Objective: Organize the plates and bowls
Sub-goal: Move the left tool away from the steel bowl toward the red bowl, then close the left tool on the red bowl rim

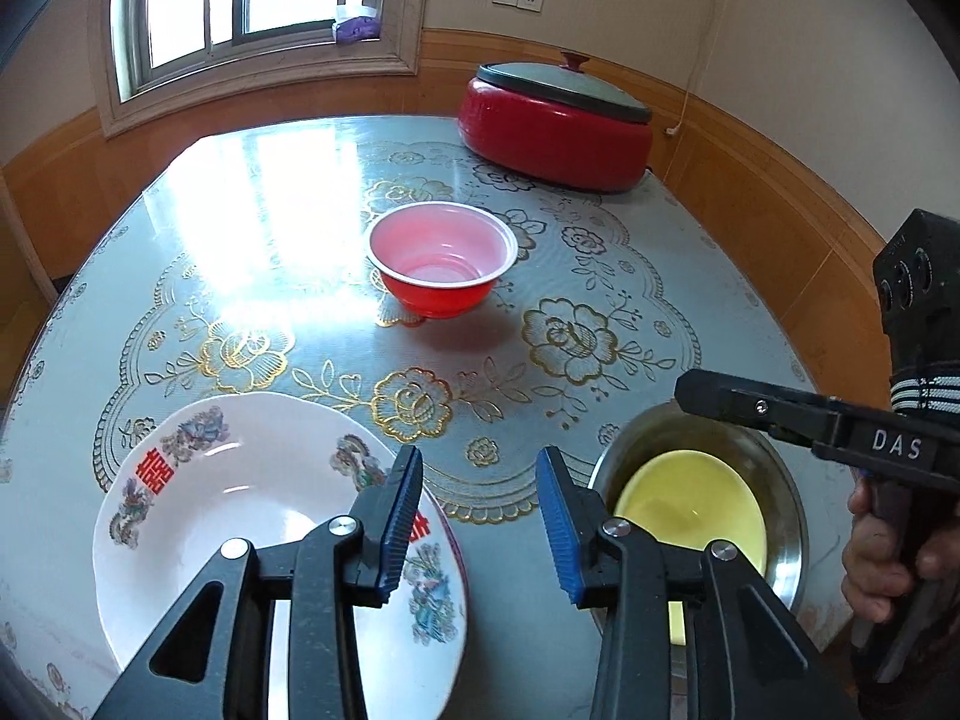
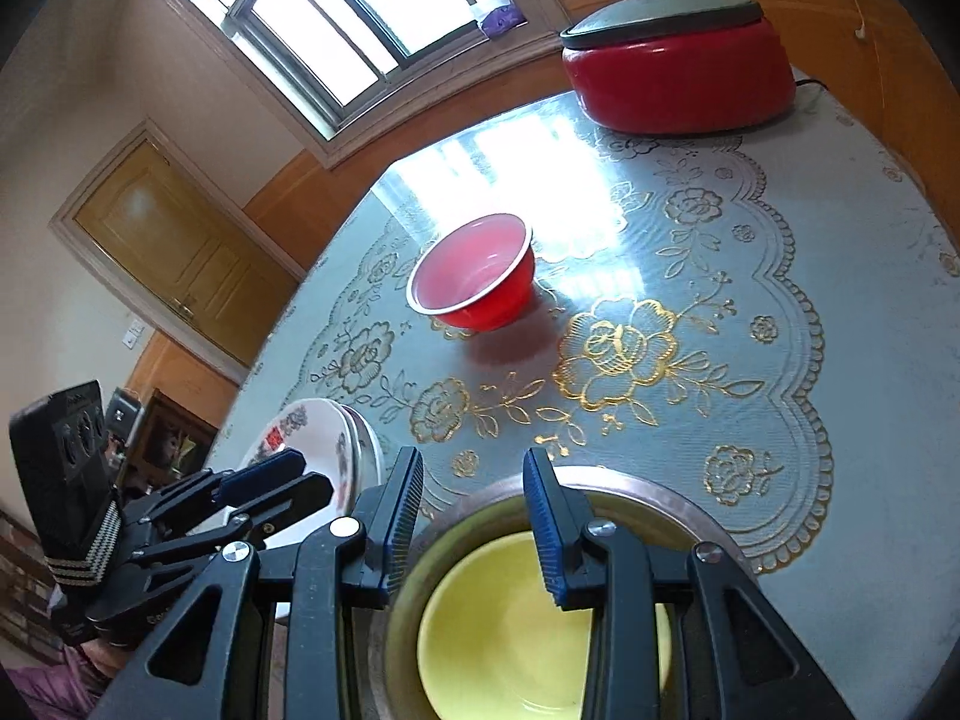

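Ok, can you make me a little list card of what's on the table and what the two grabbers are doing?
table: round, pale cloth with gold flowers
red bowl: upright, empty, near the middle
white plate: patterned, at the near left edge
yellow bowl: nested in the metal bowl at the near right
red pot: lidded, at the far side
left gripper: open, holding nothing, above the gap between plate and metal bowl
right gripper: open, holding nothing, over the near-left rim of the metal bowl
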